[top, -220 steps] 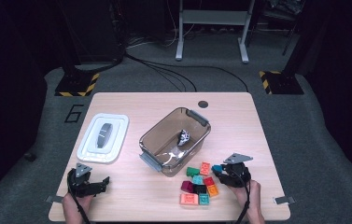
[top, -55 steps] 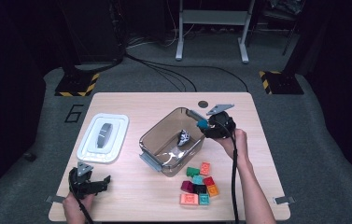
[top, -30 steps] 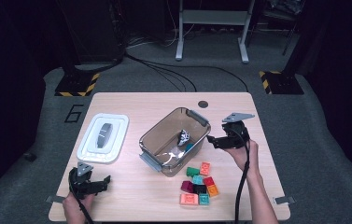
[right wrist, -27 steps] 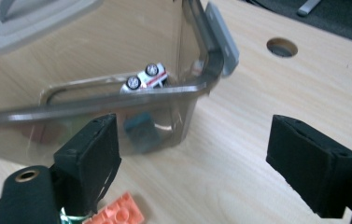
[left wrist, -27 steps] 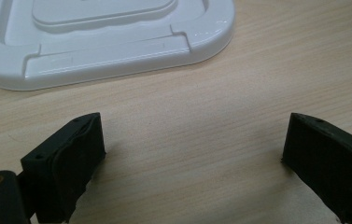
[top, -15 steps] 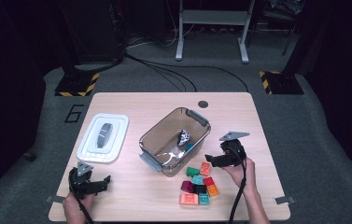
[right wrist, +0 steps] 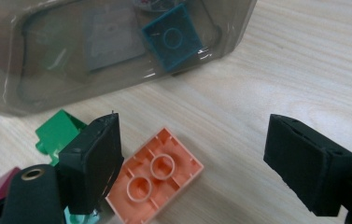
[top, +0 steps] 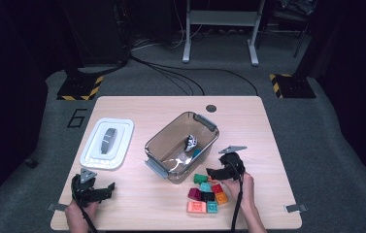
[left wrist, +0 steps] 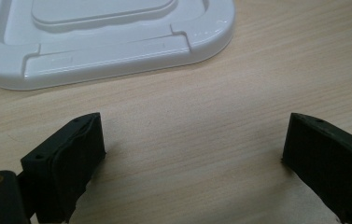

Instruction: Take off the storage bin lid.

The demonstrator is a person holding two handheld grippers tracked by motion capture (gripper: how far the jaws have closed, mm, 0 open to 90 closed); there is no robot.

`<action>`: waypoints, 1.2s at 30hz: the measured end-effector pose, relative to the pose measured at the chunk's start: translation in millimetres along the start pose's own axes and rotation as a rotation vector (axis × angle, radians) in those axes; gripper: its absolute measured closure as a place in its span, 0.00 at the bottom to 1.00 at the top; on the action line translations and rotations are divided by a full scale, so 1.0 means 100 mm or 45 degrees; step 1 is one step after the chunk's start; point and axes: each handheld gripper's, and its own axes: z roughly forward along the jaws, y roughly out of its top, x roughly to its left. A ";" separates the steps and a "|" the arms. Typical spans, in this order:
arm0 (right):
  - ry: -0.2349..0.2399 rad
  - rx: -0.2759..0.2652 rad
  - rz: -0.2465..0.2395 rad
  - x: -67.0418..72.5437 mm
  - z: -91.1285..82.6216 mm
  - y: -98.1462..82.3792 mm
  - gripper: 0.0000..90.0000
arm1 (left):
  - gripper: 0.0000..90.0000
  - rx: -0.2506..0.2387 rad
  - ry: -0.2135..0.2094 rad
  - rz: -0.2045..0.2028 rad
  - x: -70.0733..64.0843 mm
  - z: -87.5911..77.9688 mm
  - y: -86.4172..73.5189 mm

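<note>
Two grippers in frame, both with jaws apart and nothing between the pads. Right gripper [top: 215, 173] sits lower centre-right of the high view, over the brick cluster at the near corner of the clear bin [top: 157, 137]. Its jaws have just been closing a little, nothing clamped. In the right gripper view the salmon brick [right wrist: 155, 176] lies upside down on the table [right wrist: 304, 70], lower centre of frame, partly under the left-hand jaw and well short of the right-hand one. Green brick [right wrist: 57, 131] is at left-centre, just behind that same jaw, close against the bin wall. Teal brick [right wrist: 172, 37] is inside the bin, upper centre of frame, seen through the wall. Left gripper [top: 104, 190] is at lower left of the high view, resting on bare wood, just below the white lid [top: 107, 143]. In the left gripper view, the lid fills the upper left.
</note>
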 end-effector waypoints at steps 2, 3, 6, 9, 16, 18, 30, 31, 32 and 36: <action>-0.007 0.004 -0.013 0.00 0.03 0.00 0.20 | 0.06 0.000 0.000 0.000 0.00 0.00 0.00; -0.007 0.016 -0.006 0.01 0.04 0.00 0.21 | 0.06 0.000 0.000 -0.001 0.00 0.00 0.00; -0.025 0.054 -0.024 0.04 0.07 0.00 0.23 | 0.06 -0.009 0.001 -0.012 -0.01 0.01 0.00; -0.031 0.072 -0.025 0.02 0.08 -0.02 0.24 | 0.06 -0.020 0.002 -0.015 -0.01 0.01 0.00; -0.059 0.105 -0.032 -0.05 0.04 -0.06 0.29 | 0.06 -0.019 0.001 -0.016 -0.01 0.01 0.00; -0.075 0.105 -0.033 -0.07 0.02 -0.07 0.32 | 0.06 -0.020 0.001 -0.017 -0.01 0.01 0.00; -0.094 0.089 -0.100 -0.10 -0.05 -0.12 0.64 | 0.06 -0.020 0.001 -0.017 -0.01 0.01 0.00; -0.095 0.079 -0.107 -0.11 -0.05 -0.13 0.64 | 0.06 -0.020 0.001 -0.017 -0.01 0.01 0.00; -0.099 0.071 -0.098 -0.10 -0.06 -0.13 0.65 | 0.06 -0.012 0.001 -0.014 -0.01 0.01 0.00; -0.091 0.045 -0.076 -0.11 -0.10 -0.13 0.65 | 0.06 -0.021 0.001 -0.016 -0.01 0.01 0.00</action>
